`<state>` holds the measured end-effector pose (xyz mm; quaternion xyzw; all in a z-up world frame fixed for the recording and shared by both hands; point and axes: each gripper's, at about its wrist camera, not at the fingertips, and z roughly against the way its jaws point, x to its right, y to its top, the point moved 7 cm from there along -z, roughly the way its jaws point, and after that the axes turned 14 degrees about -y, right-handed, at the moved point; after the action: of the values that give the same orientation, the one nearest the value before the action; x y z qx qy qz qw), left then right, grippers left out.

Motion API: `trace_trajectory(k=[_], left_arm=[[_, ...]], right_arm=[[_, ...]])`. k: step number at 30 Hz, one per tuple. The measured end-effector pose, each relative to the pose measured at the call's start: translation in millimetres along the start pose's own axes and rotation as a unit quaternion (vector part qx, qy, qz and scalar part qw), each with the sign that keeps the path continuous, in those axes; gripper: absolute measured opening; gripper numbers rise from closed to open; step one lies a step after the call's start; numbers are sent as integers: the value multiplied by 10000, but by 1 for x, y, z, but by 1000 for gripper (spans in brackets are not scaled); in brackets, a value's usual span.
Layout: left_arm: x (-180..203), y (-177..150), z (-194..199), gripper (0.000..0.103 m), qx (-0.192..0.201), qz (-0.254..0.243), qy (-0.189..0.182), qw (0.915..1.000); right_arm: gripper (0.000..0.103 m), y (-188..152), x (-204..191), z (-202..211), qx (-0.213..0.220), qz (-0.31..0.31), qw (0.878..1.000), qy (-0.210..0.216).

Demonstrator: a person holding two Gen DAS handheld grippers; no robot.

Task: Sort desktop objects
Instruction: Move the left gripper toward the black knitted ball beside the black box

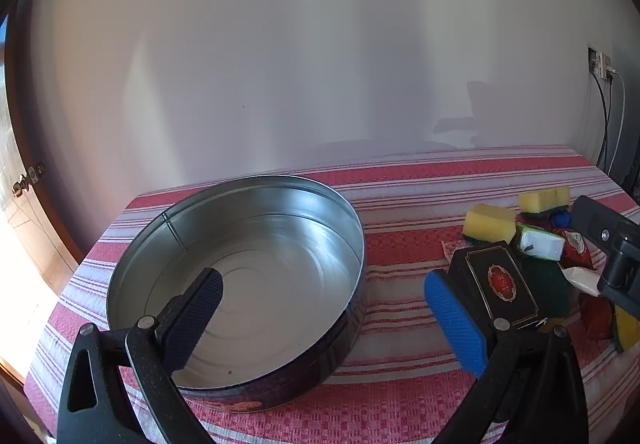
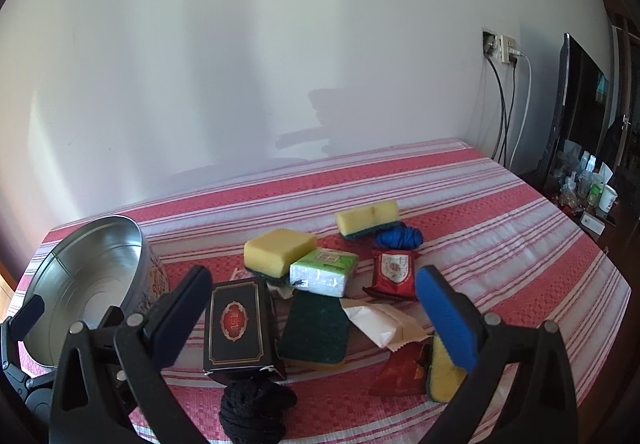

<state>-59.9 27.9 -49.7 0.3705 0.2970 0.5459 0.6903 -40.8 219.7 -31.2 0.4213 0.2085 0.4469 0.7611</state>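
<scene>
A round metal tin (image 1: 354,215) stands empty on the striped cloth, and my left gripper (image 1: 324,278) hovers open over its near side, holding nothing. To its right lie a black box (image 1: 500,280) and yellow sponges (image 1: 490,224). My right gripper (image 2: 314,276) hangs open above the pile, gripping nothing. Below it are the black box (image 2: 238,328), a green scouring pad (image 2: 314,328), a green tissue pack (image 2: 322,272), a red snack packet (image 2: 394,272), white paper (image 2: 380,322), blue yarn (image 2: 400,238), a black yarn ball (image 2: 256,410) and two yellow sponges (image 2: 280,250). The tin (image 2: 132,240) sits at far left.
A white wall backs the table. A wall socket with hanging cables (image 2: 500,47) and a dark screen (image 2: 580,103) stand at the right, beside a low surface with bottles and a cup (image 2: 608,197). Another red packet (image 2: 400,372) and a sponge (image 2: 442,380) lie under the blue finger.
</scene>
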Motion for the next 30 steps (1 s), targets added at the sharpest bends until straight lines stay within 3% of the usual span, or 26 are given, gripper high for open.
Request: trace_trajectory(k=[30], left_arm=[[14,-4,-3,102,-109,-88,-58,9999]], right_arm=[[103,0,10,0,14,-17,9999,-126]])
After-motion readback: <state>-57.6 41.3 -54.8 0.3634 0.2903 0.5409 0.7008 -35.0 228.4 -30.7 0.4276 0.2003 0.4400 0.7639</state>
